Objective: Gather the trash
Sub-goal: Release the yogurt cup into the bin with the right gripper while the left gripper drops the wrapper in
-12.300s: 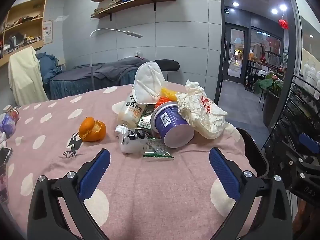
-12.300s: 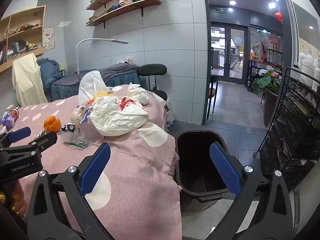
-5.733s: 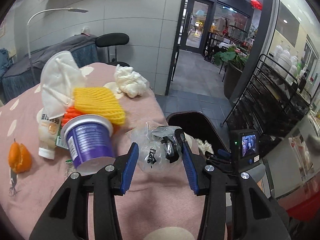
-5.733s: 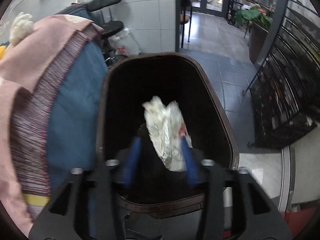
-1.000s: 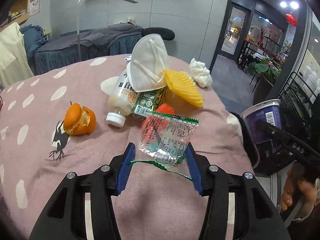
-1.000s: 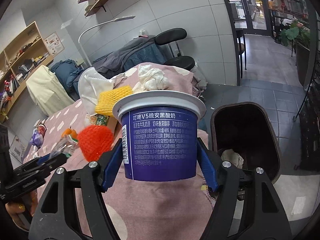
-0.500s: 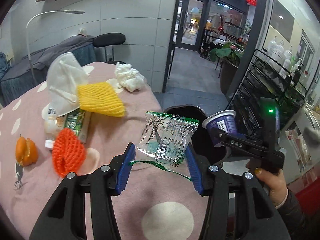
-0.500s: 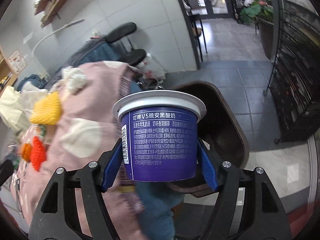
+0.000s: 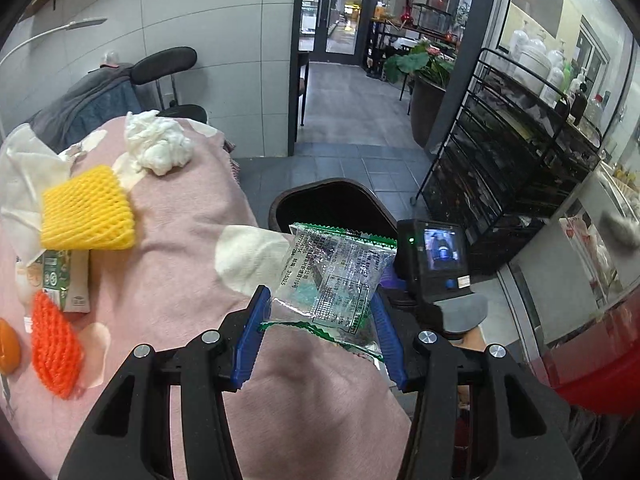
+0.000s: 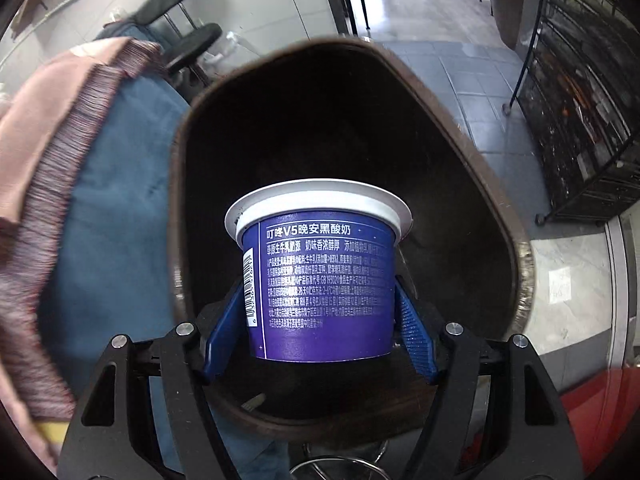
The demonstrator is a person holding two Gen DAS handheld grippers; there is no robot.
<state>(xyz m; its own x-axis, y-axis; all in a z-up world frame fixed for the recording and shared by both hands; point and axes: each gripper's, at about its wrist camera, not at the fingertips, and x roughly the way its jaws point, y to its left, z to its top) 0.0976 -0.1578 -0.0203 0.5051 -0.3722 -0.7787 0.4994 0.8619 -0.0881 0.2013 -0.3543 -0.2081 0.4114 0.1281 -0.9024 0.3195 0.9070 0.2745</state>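
A purple yogurt tub [image 10: 320, 276], white rim uppermost, hangs clenched between the blue pads of the right tool [image 10: 318, 320], directly above the dark mouth of the brown trash bin [image 10: 520, 264] that stands on the tiled floor beside the worktop [image 9: 180, 216]. The left tool [image 9: 320, 332] grips a clear, green-edged snack wrapper [image 9: 332, 276] by its lower part, holding it over the worktop's pink dotted cloth near the edge, with the bin [image 9: 332, 188] just beyond.

On the cloth lie a yellow foam fruit net [image 9: 86, 214], an orange foam net [image 9: 54, 350], a wad of white tissue [image 9: 158, 146], a white face mask [image 9: 24, 168], a small carton [image 9: 66, 276] and a piece of orange peel [image 9: 8, 346] at the frame's edge.

Judging from this, the tub should fall cleanly if released, since the opening lies all round it. The wrapper is the riskier item: light and held short of the rim, it could flutter onto the floor or snag the cloth's edge if let go too early. With both tools converging on one opening, a collision is also possible.
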